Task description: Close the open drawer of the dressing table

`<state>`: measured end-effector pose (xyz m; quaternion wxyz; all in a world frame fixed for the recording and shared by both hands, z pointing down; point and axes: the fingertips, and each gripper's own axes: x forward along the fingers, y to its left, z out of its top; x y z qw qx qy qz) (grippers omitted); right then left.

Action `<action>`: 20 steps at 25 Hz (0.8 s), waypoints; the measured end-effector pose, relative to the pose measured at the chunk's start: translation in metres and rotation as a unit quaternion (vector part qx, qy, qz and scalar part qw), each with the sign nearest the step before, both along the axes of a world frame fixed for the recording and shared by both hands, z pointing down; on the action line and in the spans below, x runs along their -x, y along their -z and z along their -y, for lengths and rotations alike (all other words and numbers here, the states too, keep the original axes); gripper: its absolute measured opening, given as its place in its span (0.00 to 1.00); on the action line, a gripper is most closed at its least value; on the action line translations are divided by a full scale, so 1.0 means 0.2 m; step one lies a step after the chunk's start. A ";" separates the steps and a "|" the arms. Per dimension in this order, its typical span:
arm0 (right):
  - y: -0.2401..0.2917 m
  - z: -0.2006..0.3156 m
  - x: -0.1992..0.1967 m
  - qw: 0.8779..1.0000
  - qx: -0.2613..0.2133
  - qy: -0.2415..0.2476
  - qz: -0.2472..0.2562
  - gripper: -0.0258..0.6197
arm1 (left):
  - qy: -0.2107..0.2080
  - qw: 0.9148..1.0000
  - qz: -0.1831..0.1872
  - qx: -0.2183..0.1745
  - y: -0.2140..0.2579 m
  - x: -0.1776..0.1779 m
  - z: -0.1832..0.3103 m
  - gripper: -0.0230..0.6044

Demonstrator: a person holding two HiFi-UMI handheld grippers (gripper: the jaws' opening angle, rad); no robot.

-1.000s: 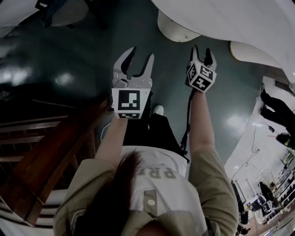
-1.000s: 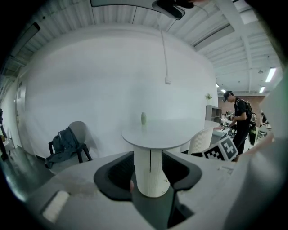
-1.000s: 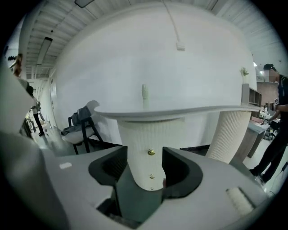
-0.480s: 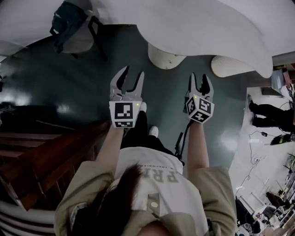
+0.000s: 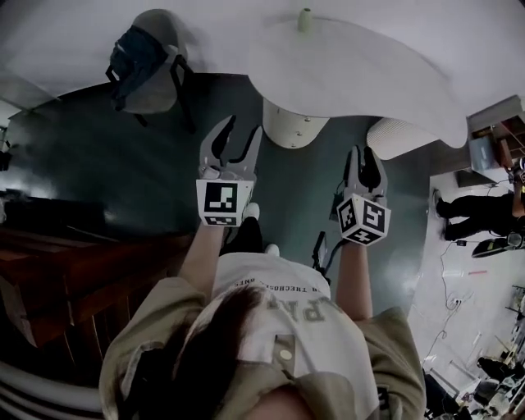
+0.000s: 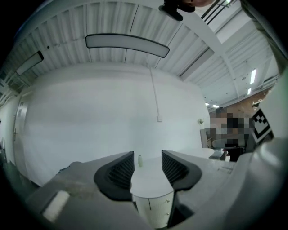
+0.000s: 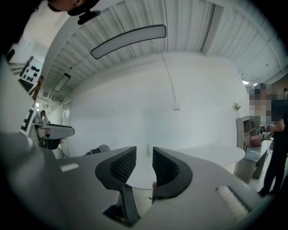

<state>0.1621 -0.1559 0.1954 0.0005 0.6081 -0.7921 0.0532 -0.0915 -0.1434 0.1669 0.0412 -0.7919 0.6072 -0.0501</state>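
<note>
The room has a dark green glossy floor (image 5: 98, 164), a plain white wall (image 6: 90, 117) and a ribbed ceiling with a long lamp (image 6: 126, 44). In the head view, one curved white table (image 5: 369, 66) spans 12 to 2 o'clock on two round white pedestals (image 5: 289, 125) (image 5: 392, 138) and carries one small pale bottle (image 5: 305, 18). One chair (image 5: 160, 90) with one dark bag (image 5: 131, 53) on it stands at 11 o'clock, and one person in dark clothes (image 5: 476, 213) stands at 3 o'clock. The dark wooden dressing table (image 5: 74, 271) sits at 8 o'clock, well apart from both grippers; its drawer cannot be made out. The left gripper (image 5: 240, 131) is held level with its jaws moderately wide and nothing between them. The right gripper (image 5: 363, 157) has just been closing; its jaws stand narrow, a slim gap left, gripping nothing.
</note>
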 end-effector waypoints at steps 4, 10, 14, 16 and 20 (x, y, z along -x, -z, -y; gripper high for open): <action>0.14 -0.11 -0.04 0.999 -0.025 0.012 -0.020 0.18 | -0.003 1.000 0.008 -0.027 0.12 -0.06 -0.08 0.30; 0.23 -0.18 -0.08 0.999 -0.039 0.010 -0.033 0.13 | 0.004 1.000 0.007 -0.029 0.12 -0.06 -0.14 0.21; 0.23 -0.19 -0.08 0.998 -0.040 0.011 -0.042 0.10 | 0.011 1.000 0.012 -0.023 0.08 -0.06 -0.17 0.13; 0.23 -0.20 -0.09 0.998 -0.040 0.008 -0.045 0.08 | 0.011 1.000 0.012 -0.019 0.06 -0.07 -0.17 0.08; 0.21 -0.20 -0.10 0.999 -0.031 0.003 -0.044 0.05 | 0.015 1.000 0.014 -0.017 0.05 -0.06 -0.17 0.05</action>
